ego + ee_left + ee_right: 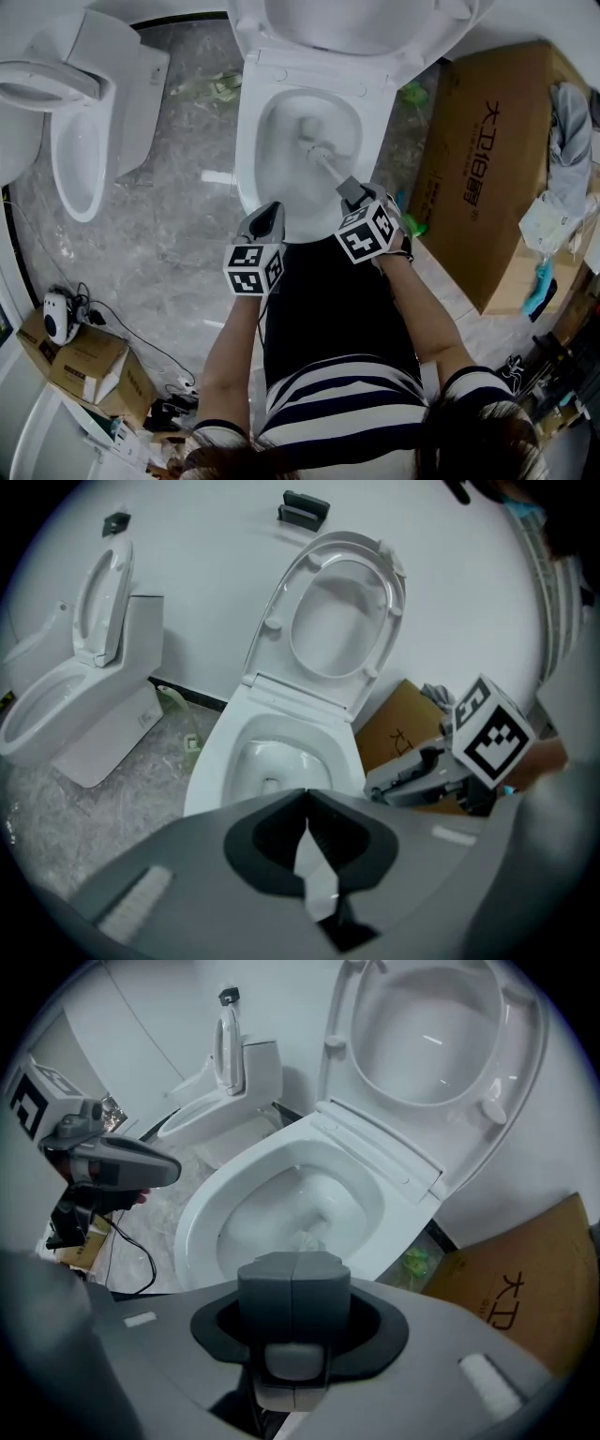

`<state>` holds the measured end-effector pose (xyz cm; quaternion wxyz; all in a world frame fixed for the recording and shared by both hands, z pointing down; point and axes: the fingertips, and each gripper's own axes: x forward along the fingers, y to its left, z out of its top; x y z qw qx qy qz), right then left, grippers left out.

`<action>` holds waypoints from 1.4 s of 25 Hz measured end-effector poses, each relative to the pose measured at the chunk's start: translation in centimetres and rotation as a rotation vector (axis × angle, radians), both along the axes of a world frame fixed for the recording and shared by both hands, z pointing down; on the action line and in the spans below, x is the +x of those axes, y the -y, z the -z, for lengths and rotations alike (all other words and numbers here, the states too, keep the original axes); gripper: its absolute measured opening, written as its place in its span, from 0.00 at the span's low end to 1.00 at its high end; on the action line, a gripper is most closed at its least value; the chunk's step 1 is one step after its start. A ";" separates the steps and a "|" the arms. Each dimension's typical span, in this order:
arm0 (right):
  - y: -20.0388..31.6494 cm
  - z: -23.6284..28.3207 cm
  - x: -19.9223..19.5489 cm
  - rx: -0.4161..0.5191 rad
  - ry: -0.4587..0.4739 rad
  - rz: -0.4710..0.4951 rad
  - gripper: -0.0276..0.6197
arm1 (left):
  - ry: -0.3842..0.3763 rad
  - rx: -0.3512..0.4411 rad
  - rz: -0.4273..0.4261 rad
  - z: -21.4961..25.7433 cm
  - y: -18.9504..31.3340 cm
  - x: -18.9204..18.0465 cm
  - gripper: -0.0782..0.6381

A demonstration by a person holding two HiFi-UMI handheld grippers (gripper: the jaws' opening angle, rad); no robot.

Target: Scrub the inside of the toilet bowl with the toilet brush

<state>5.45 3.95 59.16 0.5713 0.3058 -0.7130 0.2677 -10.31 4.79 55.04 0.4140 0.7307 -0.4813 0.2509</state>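
The white toilet bowl (246, 141) stands open with its lid (328, 23) raised. A toilet brush reaches into it: the bristle head (314, 145) sits low in the bowl and the handle (331, 170) slants back to my right gripper (352, 190), which is shut on it. In the right gripper view the gripper (293, 1274) hovers above the bowl's front rim (202, 1213), with the brush head (307, 1239) down by the water. My left gripper (270, 217) hangs over the near rim, shut and empty; its own view shows the gripper (307, 822) in front of the bowl (211, 761).
A second toilet (80, 141) stands to the left. A big cardboard box (487, 159) lies close on the right of the bowl. Small boxes (84, 356) and cables sit at lower left. Green scraps (216, 89) lie on the marble floor behind.
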 end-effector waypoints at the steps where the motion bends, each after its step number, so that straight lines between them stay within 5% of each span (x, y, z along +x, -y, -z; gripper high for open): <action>1: -0.5 0.0 -0.3 -0.011 0.008 0.005 0.31 | -0.001 0.000 0.000 0.0 0.0 0.0 0.11; 16: 0.2 0.4 -6.5 -0.034 0.168 -0.055 0.31 | -0.006 -0.010 0.041 -0.2 -0.8 -1.8 0.11; 35: 7.0 0.4 -7.2 0.111 0.156 -0.057 0.31 | -0.017 0.024 0.085 0.1 0.2 -3.3 0.11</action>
